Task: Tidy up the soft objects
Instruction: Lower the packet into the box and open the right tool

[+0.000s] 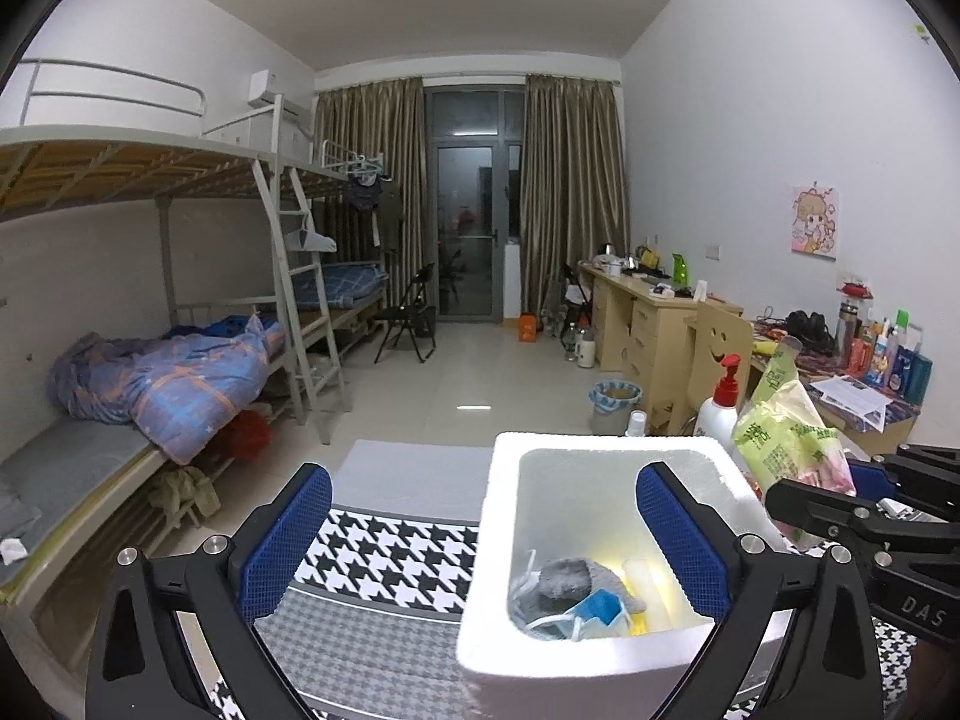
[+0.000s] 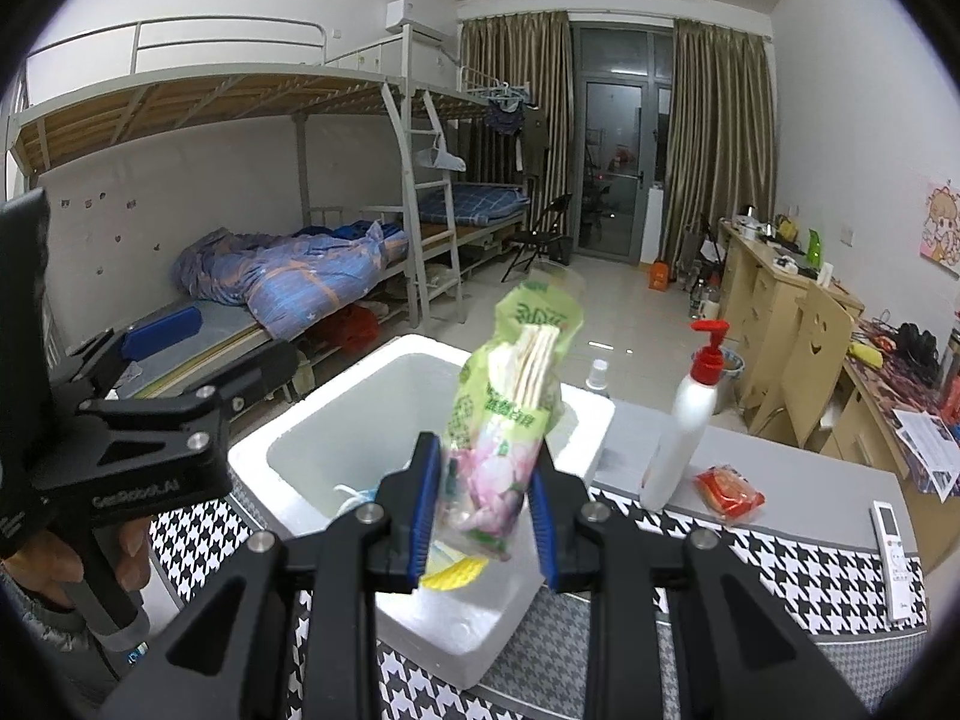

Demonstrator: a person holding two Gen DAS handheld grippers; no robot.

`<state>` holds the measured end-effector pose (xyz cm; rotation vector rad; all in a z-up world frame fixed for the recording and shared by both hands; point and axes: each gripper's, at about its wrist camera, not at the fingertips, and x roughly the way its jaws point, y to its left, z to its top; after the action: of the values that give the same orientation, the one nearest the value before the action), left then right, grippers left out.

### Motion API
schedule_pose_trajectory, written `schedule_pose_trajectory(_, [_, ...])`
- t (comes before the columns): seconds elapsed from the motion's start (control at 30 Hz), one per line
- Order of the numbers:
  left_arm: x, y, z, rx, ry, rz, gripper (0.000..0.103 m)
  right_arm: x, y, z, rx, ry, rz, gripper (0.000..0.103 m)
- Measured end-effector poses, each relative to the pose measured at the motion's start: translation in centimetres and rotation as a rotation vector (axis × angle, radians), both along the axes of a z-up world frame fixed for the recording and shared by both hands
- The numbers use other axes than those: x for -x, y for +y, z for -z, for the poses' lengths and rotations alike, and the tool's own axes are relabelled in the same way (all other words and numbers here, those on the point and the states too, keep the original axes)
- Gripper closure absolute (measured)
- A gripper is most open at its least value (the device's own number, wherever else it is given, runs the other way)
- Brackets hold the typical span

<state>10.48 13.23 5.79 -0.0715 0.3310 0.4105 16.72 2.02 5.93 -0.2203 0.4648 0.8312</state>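
A white foam box (image 1: 501, 546) (image 2: 300, 438) stands on the houndstooth cloth. Inside lie a grey cloth (image 1: 567, 582), a blue face mask (image 1: 591, 615) and something yellow. My right gripper (image 2: 483, 516) is shut on a green tissue pack (image 2: 510, 420) (image 1: 786, 438), held upright over the box's near right corner. My left gripper (image 1: 483, 546) is open and empty, its blue pads straddling the box's left wall. It also shows in the right wrist view (image 2: 156, 360) at the left of the box.
A white pump bottle (image 2: 684, 438) (image 1: 720, 408), a red packet (image 2: 729, 492) and a white remote (image 2: 894, 546) lie on the table right of the box. Bunk beds (image 1: 150, 360) stand at the left, desks (image 1: 648, 312) and a wooden chair at the right.
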Motion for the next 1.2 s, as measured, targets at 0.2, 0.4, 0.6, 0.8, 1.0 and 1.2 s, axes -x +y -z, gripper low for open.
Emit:
schedule_pose_trajectory(0.2, [0.7,0.7,0.3,0.01,-0.009,-0.014,0.001,-0.1,0.7,0.1,0.006,-0.004,-0.014,0.07])
schedule_pose_trajectory(0.4, [0.9,1.5,0.6,0.02,-0.006,-0.035,0.001,-0.5,1.6,0.4,0.015,0.003,-0.028,0.07])
schedule_pose_trajectory(0.6, [1.3,1.7,1.1,0.011,-0.003,-0.046,0.001,-0.9,2.2,0.8,0.031,0.013,-0.045,0.069])
schedule_pose_trajectory(0.8, [1.3,1.9,1.5,0.01,0.006,-0.05,0.001,-1.5,2.7,1.0,0.035,0.03,-0.034,0.041])
schedule_pose_trajectory(1.0, [1.3,2.4,1.6,0.019,0.006,-0.055,0.001,-1.6,2.7,1.1,0.024,0.039,-0.03,0.025])
schedule_pose_trajectory(1.2, [1.4,2.4,1.6,0.019,0.003,-0.051,0.001,-0.9,2.4,0.9,0.019,0.014,-0.028,0.025])
